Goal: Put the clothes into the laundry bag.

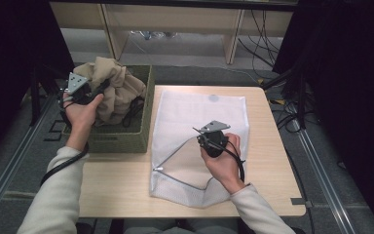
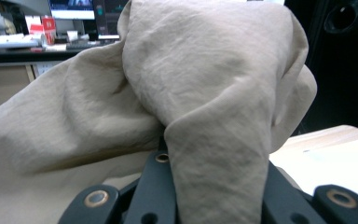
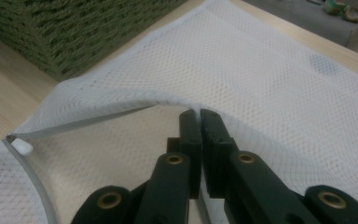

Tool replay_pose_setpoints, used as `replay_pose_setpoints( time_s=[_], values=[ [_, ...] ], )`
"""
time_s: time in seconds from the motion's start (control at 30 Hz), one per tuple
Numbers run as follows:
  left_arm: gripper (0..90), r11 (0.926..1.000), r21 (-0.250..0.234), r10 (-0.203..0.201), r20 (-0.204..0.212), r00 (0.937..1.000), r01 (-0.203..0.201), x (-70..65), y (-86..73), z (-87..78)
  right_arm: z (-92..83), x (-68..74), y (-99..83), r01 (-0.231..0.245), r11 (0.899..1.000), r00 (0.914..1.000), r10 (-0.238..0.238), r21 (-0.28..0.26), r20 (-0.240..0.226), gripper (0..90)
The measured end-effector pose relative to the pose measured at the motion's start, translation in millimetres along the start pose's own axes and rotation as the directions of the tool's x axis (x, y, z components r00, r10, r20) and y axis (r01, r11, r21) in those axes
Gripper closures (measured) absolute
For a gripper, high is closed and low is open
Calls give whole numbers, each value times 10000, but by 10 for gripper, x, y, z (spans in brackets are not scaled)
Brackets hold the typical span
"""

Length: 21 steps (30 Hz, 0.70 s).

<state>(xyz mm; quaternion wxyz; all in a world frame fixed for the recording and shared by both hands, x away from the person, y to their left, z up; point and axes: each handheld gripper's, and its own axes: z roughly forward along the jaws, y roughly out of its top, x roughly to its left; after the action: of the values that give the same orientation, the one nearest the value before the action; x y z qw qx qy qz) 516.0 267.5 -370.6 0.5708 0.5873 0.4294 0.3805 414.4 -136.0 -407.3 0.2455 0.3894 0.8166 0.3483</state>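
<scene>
The beige garment (image 1: pixel 114 90) is clamped by the left gripper (image 2: pixel 209 186) above the green basket (image 1: pixel 143 131); the mesh bag's (image 1: pixel 214 117) zipper edge, apparently raised off the table (image 1: pixel 268 161), is pinched by the right gripper (image 3: pixel 199 116)

My table (image 1: pixel 272 195) is pale wood, on grey floor (image 1: pixel 321 87) — beyond it a light wooden bench (image 1: pixel 175 19), cables (image 1: pixel 268 34) under that, dark curtains (image 1: pixel 350 73) either side of the table.
</scene>
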Motion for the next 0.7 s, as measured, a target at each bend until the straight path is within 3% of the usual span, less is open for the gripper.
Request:
replay_pose_setpoints(
  time_s=[0.1, 0.37, 0.43, 0.7],
  values=[
    [833, 9996, -270, 65, 75, 10000, -63, -38, 74, -71, -18, 13, 10, -172, 9997, 9998, 173, -173, 32, 892],
    [833, 9944, -947, 507, 294, 9983, -477, -147, 286, -226, -49, 15, 29, 160, 9971, 9997, -145, -750, 197, 892],
    [833, 9924, -1067, 658, 374, 9971, -615, -174, 340, -268, -64, 24, 34, -40, 9976, 9999, 52, -696, 161, 892],
    [833, 9853, -1612, 691, 772, 9946, -559, -269, 500, -405, -71, 29, 38, 26, 9965, 9998, -9, -837, 196, 892]
  ],
)
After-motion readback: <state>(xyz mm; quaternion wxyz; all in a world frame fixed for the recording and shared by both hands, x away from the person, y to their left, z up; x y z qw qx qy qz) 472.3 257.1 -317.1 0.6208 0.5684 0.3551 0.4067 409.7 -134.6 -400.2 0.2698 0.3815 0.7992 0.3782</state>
